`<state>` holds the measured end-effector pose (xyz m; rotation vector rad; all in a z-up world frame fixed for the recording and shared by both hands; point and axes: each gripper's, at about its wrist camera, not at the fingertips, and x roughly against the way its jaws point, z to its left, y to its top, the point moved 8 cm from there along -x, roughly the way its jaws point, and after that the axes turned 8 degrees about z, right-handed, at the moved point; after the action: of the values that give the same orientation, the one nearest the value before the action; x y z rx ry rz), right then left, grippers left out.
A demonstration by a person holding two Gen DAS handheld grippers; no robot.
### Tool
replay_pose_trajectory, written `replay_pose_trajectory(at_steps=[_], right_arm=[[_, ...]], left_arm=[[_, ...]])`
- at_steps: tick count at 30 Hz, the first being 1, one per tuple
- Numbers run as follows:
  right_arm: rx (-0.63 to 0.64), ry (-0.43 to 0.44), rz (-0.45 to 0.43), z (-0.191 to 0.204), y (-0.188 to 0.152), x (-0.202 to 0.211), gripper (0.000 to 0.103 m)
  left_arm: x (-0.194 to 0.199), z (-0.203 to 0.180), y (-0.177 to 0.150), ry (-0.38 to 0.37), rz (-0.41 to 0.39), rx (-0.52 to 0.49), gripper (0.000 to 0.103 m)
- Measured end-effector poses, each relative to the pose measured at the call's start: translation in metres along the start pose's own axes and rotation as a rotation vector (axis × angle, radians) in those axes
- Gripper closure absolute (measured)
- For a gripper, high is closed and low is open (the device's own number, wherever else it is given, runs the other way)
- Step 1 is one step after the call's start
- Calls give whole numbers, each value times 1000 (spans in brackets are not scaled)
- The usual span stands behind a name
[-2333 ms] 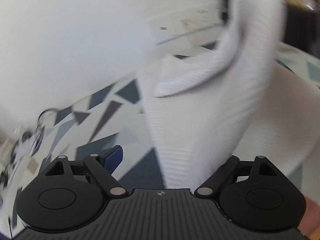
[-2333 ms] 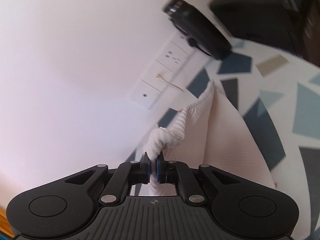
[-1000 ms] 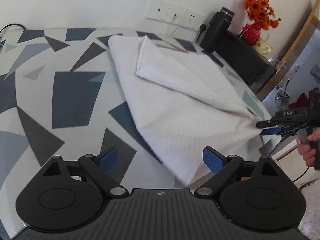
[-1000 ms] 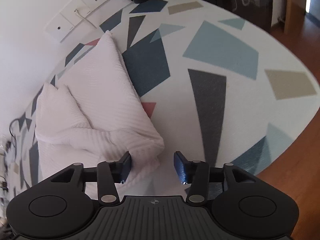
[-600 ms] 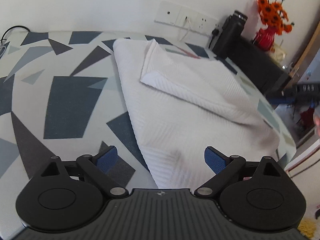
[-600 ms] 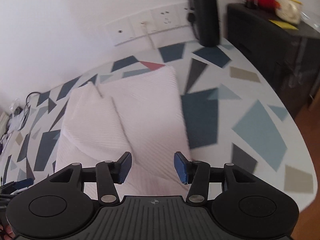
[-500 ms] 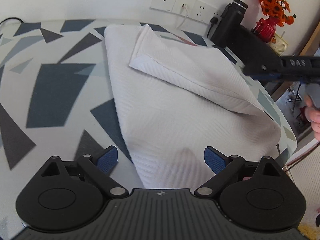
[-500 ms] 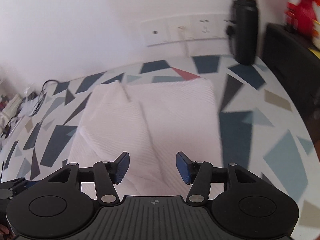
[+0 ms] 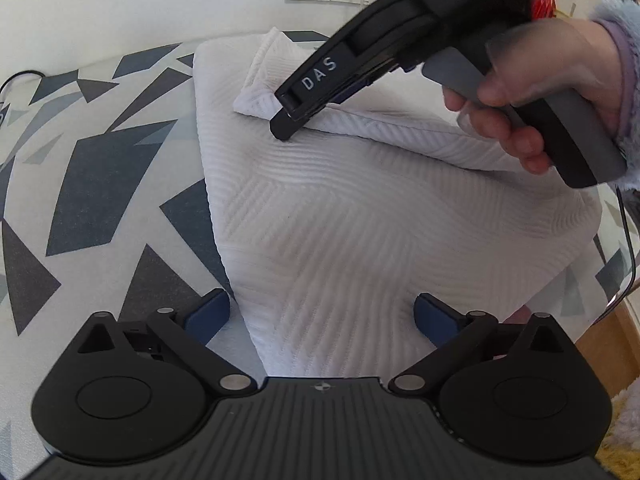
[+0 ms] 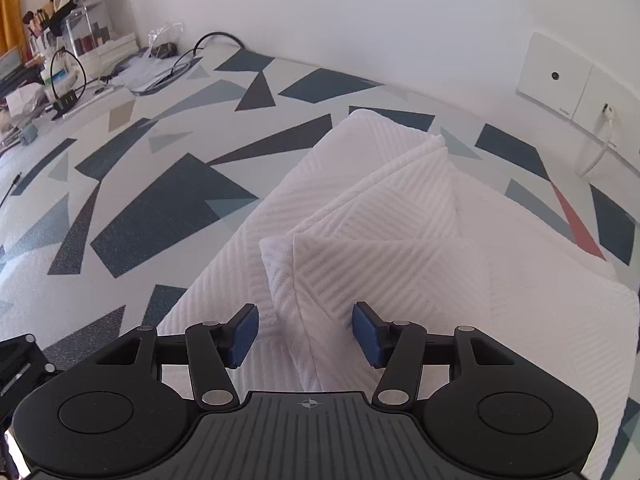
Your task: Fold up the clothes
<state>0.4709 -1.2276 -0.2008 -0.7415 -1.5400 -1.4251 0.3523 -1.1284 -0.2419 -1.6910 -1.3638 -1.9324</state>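
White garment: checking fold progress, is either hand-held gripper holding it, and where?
Neither. Both hand-held grippers, left and right, stand open over the white garment.

Both grippers: matte black ribbed housing, round pivot discs, silver screws on the linkage arms, blue ribbed pads (image 10: 243, 335). Right gripper (image 9: 286, 128) has white "DAS" lettering and a grey handle. Right hand (image 9: 532, 80) wears a fuzzy pale blue-lilac sleeve (image 9: 624, 40).
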Motion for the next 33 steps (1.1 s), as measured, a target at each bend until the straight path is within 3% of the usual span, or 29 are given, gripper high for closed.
replay_pose_trajectory(at_steps=[3,5,6,7,11,15,18,21,24,27,28,29,33], right_arm=[[-34,7,-15,-9,4,-3,69],[-75,44,-27,-20,6,-1,80],[-98,64,-35,-26,7,1,92],[-124,78,-49,-33,7,4,95],[-275,127,-165,-78,9,34,97],[-505,144,-285,-159,-7,62,97],[-711,130,-310,-226,-37,64,97],[-826,131,-275,-266,-70,48,97],[-842,113,-227,-277,-88,31,92],[-882,120,-276,-274,-97,41,73],[-880,118,-290,-269,-101,49,60],[-878,116,-304,-264,-104,57,54],[-790,186,-304,-233,-127,85,52]], left_arm=[[-2,-1,0,7,-4,-1,1],[-3,-2,0,12,-2,-4,0],[-4,-2,0,15,0,-4,0],[-4,-2,0,16,1,-4,0],[-6,-2,2,21,11,1,0],[-7,-3,3,27,21,6,0],[-8,-3,3,32,26,15,0],[-9,-3,5,38,29,25,0],[-10,-3,6,45,34,27,0],[-11,-2,6,46,34,28,0],[-11,-3,6,46,33,27,0],[-11,-3,6,46,31,27,0],[-10,-4,6,40,30,20,0]])
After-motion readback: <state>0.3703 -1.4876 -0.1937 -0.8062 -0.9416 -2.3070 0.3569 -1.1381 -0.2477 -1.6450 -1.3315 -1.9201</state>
